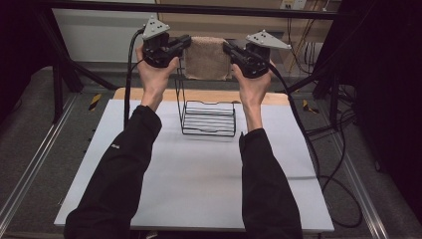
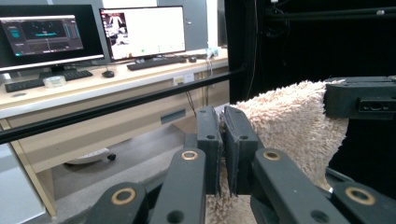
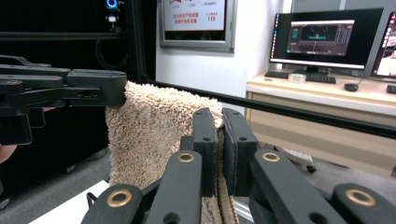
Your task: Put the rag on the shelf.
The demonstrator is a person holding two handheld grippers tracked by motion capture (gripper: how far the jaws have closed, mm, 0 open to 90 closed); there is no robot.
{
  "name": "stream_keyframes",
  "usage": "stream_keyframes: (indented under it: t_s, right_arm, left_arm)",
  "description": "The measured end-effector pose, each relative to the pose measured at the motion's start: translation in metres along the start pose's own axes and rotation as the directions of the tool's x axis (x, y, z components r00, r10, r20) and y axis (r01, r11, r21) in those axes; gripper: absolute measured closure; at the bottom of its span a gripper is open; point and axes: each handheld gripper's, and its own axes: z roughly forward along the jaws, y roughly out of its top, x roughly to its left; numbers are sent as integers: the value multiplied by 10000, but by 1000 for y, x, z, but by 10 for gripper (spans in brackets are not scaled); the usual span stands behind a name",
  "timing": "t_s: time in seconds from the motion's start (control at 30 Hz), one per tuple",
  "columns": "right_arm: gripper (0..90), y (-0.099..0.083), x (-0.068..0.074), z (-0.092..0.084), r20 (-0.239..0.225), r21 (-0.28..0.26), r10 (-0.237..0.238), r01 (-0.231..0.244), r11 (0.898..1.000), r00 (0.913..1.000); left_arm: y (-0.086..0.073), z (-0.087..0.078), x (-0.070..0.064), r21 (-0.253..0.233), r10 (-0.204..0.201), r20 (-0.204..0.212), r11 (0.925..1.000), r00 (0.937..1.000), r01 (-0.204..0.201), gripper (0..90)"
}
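Table (image 1: 199, 189) white, desk (image 2: 93, 88) with monitors (image 2: 140, 30) behind.

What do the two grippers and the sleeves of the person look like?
Both the left gripper and the right gripper are black, each topped by a grey three-cornered plate and trailing a black cable. Their jaw links carry brass-coloured rings. The person wears long black sleeves; the left one bears a small white mark.

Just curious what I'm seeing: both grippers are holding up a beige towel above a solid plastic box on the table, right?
Nearly. The left gripper and right gripper do hold the towel up, but the high view shows a black wire rack below it, not a solid plastic box.
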Motion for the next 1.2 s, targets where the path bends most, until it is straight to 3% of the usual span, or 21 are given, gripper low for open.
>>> stream_keyframes:
  t_s: [0.63, 0.9, 1.2]
  right_arm:
    - [849, -32, -3, -6, -363, 500, 432, -414, 9979, 9984]
    - [845, -35, 0, -13, -500, 525, 452, -426, 9977, 9977]
    - [842, -36, 5, -20, -635, 956, 347, -285, 9950, 9974]
  left_arm:
    - [-30, -4, -6, 509, 134, 426, 9986, 9990, -155, 853]
    - [-35, -14, -10, 388, 159, 679, 9991, 9976, -186, 852]
    - [-43, -21, -14, 687, 192, 868, 9973, 9960, -252, 849]
